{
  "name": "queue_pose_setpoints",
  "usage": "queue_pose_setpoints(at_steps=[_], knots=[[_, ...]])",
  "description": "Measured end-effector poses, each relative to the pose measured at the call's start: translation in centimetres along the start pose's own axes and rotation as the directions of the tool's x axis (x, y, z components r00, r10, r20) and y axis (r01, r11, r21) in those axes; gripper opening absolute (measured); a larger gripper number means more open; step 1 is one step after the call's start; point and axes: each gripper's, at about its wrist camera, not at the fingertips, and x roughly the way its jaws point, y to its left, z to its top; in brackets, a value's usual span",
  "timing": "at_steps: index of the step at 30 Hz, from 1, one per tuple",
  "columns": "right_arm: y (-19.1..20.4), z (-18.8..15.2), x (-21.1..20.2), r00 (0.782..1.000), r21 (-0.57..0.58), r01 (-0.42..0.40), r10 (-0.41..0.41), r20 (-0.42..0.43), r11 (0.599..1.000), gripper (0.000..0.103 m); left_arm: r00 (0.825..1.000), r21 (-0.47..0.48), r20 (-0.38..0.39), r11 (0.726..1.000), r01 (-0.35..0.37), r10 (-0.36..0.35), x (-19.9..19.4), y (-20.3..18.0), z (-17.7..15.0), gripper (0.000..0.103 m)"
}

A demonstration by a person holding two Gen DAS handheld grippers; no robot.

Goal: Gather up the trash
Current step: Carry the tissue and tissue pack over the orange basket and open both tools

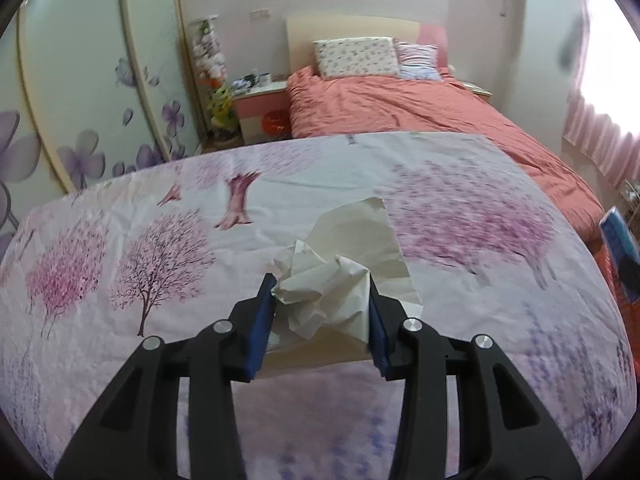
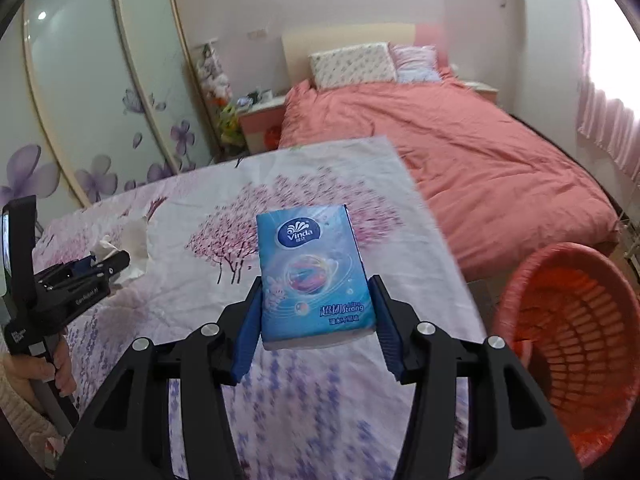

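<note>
A crumpled cream paper [image 1: 320,280] sits between the blue pads of my left gripper [image 1: 322,285], which is shut on it; a flatter part of the paper [image 1: 360,232] trails onto the cloth behind. The right wrist view shows that left gripper [image 2: 108,262] at the far left with the white paper [image 2: 132,240] at its tip. My right gripper [image 2: 316,284] is shut on a blue Vinda tissue pack [image 2: 312,264], held just above the cloth. A red plastic waste basket [image 2: 580,320] stands low to the right of it. The pack [image 1: 618,240] also peeks in at the left view's right edge.
Both grippers hover over a table draped in a cloth printed with pink trees [image 1: 160,240]. Beyond it stand a bed with a coral duvet [image 1: 400,100], a nightstand [image 1: 260,108] and a flowered wardrobe door [image 2: 80,120]. A person's hand [image 2: 60,376] holds the left gripper's handle.
</note>
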Motion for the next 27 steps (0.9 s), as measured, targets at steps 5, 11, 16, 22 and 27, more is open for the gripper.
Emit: queue_pose_setpoints(at_steps=[5,11,16,22,27], knots=[[-1.5,-0.5,-3.3,0.998,0.012,0.03,-0.03,0.057,0.999,0.052,0.998,0.026,0.043,0.998,0.05,-0.051,-2.7,-3.1,0.7,0.041],[-4.2,-0.9,-6.7,0.988,0.065,0.082,-0.09,0.128,0.995,0.052,0.987,0.089,0.094,0.989,0.12,-0.128,-6.3,-8.4,1.4,0.041],[-6.5,-1.3,-9.5,0.971,0.112,0.13,-0.149,0.185,0.985,0.052,0.973,0.135,0.112,0.973,0.187,-0.203,-8.9,-12.9,1.6,0.041],[-9.2,-2.1,-12.0,0.95,0.164,0.175,-0.21,0.23,0.971,0.052,0.936,0.182,0.12,0.934,0.308,-0.332,-11.6,-18.2,1.5,0.041],[-11.7,-2.9,-13.1,0.936,0.224,0.2,-0.254,0.243,0.954,0.052,0.899,0.231,0.111,0.891,0.39,-0.423,-13.1,-22.7,1.2,0.041]])
